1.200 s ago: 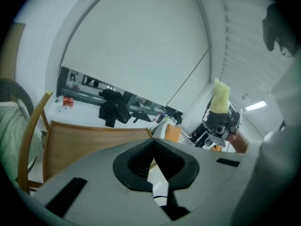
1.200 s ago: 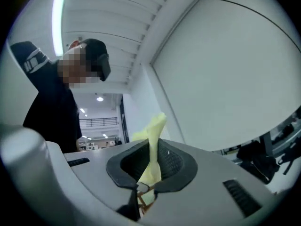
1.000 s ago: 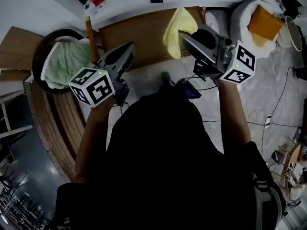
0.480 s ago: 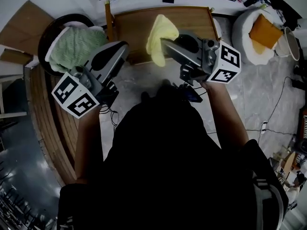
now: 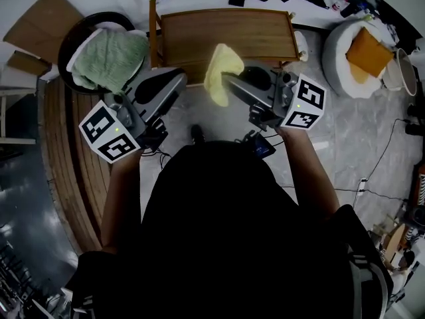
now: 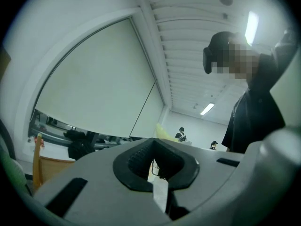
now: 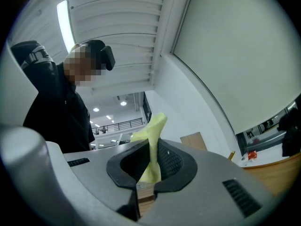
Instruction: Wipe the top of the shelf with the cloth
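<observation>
The wooden shelf top (image 5: 229, 35) lies ahead in the head view. A yellow cloth (image 5: 219, 72) hangs over its near edge, pinched in my right gripper (image 5: 229, 82). In the right gripper view the yellow cloth (image 7: 151, 145) sticks up between the jaws of my right gripper (image 7: 149, 173), which points up at the ceiling. My left gripper (image 5: 178, 84) is held beside it on the left, near the shelf's front left corner. In its own view, the left gripper (image 6: 153, 168) is shut with nothing in it and also tilts upward.
A black basket (image 5: 66, 45) holding a green towel (image 5: 109, 55) stands left of the shelf. A white basket (image 5: 335, 55) with an orange cloth (image 5: 366, 48) stands to the right. Curved wooden slats (image 5: 73, 171) run along the left, and cables (image 5: 372, 165) cross the marble floor.
The right gripper has drawn the yellow cloth back from over the shelf's top to its near edge. The left gripper stays beside it, and the head view has shifted.
</observation>
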### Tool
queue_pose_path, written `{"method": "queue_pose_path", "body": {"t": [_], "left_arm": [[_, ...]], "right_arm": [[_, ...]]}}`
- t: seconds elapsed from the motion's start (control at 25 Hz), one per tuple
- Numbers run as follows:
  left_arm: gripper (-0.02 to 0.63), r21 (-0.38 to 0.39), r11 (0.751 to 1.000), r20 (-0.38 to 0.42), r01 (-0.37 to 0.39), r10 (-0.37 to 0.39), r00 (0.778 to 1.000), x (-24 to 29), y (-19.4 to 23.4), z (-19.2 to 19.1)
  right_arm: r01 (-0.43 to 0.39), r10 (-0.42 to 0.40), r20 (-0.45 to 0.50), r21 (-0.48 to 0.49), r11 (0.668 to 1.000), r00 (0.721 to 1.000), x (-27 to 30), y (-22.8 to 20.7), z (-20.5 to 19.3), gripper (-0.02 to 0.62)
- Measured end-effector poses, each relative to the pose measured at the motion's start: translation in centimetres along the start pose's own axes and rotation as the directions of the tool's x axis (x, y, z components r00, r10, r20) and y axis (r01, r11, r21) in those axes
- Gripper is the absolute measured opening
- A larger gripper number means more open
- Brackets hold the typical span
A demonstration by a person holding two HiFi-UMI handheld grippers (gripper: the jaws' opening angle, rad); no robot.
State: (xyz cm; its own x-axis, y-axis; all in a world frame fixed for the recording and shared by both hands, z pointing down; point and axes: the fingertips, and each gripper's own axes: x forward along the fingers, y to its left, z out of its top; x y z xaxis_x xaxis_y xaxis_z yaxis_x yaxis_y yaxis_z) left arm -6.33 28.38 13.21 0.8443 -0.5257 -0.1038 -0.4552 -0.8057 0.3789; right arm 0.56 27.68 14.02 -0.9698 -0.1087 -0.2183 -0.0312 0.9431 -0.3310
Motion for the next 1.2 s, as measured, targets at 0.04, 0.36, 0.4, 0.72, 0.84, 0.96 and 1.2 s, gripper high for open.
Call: {"method": "queue_pose_path", "body": {"t": [0.04, 0.36, 0.4, 0.72, 0.84, 0.96, 1.2], "left_arm": [[0.011, -0.01, 1.0, -0.004, 0.01, -0.01, 1.0, 0.4, -0.8, -0.5], [0.011, -0.044, 0.995, -0.038, 0.089, -0.091, 0.995, 3.7, -8.5, -5.5], [0.011, -0.041, 0.995, -0.042, 0.089, -0.09, 0.995, 4.0, -9.2, -6.1], [0.011, -0.028, 0.997, -0.081, 0.069, -0.071, 0.994, 5.8, -12.9, -8.4], [0.011, -0.015, 0.998, -0.09, 0.056, -0.057, 0.994, 6.0, -13.1, -8.4], [0.011, 0.001, 0.999, -0.096, 0.039, -0.038, 0.995, 5.7, -13.0, -8.6], [0.011, -0.025, 1.0, -0.101, 0.006, -0.009, 0.995, 5.7, -11.8, -10.0]], "right_arm": [[0.003, -0.003, 0.003, 0.006, 1.0, 1.0, -0.9, 0.5, -0.2, 0.047], [0.027, -0.027, -0.015, 0.011, 1.0, 1.0, -8.1, 5.6, -2.8, 0.046], [0.022, -0.022, -0.021, 0.002, 1.0, 1.0, -8.8, 6.1, -3.2, 0.046], [0.002, -0.002, -0.006, -0.01, 1.0, 1.0, -12.2, 8.0, -3.1, 0.046], [0.006, -0.006, 0.002, -0.018, 1.0, 1.0, -12.8, 7.8, -2.9, 0.046], [0.01, -0.01, 0.011, -0.018, 1.0, 1.0, -12.7, 7.7, -3.0, 0.046], [-0.002, 0.002, -0.011, -0.018, 1.0, 1.0, -12.8, 8.0, -3.3, 0.046]]}}
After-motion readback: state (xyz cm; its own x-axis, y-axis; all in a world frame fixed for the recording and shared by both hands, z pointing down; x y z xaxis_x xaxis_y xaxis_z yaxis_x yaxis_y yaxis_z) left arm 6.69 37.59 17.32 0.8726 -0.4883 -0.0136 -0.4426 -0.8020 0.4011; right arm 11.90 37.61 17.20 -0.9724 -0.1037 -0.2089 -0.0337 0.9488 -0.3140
